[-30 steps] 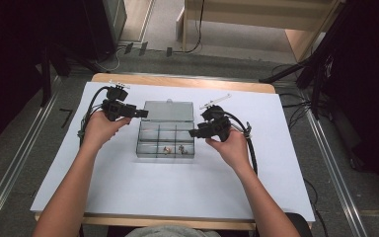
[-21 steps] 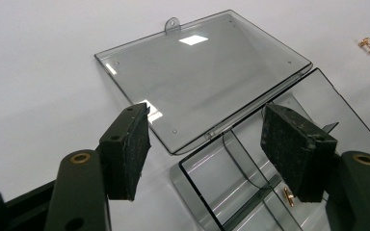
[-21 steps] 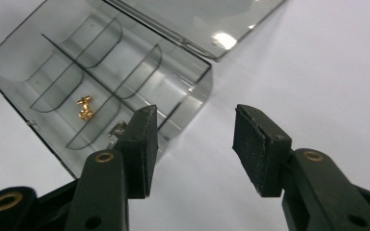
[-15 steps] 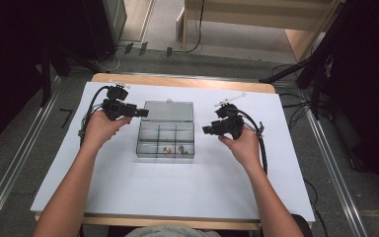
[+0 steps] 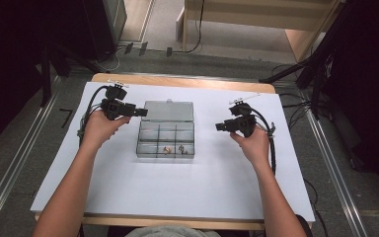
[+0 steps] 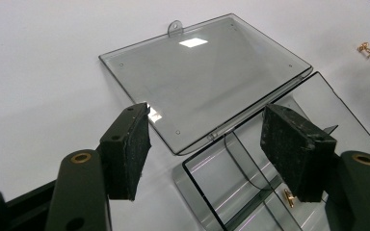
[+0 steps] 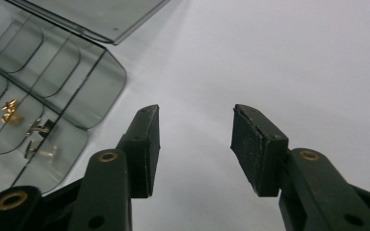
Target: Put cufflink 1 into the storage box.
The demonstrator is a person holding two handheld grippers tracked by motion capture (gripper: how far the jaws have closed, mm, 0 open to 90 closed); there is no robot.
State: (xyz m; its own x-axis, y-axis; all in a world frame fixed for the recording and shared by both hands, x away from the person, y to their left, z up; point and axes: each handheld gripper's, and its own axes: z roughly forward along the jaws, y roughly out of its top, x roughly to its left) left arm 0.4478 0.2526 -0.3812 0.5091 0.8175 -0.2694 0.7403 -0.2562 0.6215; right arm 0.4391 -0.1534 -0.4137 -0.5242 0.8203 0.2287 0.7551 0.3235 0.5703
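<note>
We see a clear box (image 5: 166, 139) lying open at the middle of the white counter (image 5: 177, 192), its lid (image 5: 168, 110) flat at 12 o'clock. Small gold parts (image 5: 167, 149) sit in its near compartments. Our left gripper (image 5: 140, 113) hovers at the lid's 9 o'clock corner, fingers apart and empty. Our right gripper (image 5: 219, 127) hangs at the box's 3 o'clock, well clear, fingers apart, nothing between them.

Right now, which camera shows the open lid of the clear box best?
The left gripper view: the lid lies flat and whole, hinge and tab plain. The high view shows it small; the right gripper view catches one corner.
</note>
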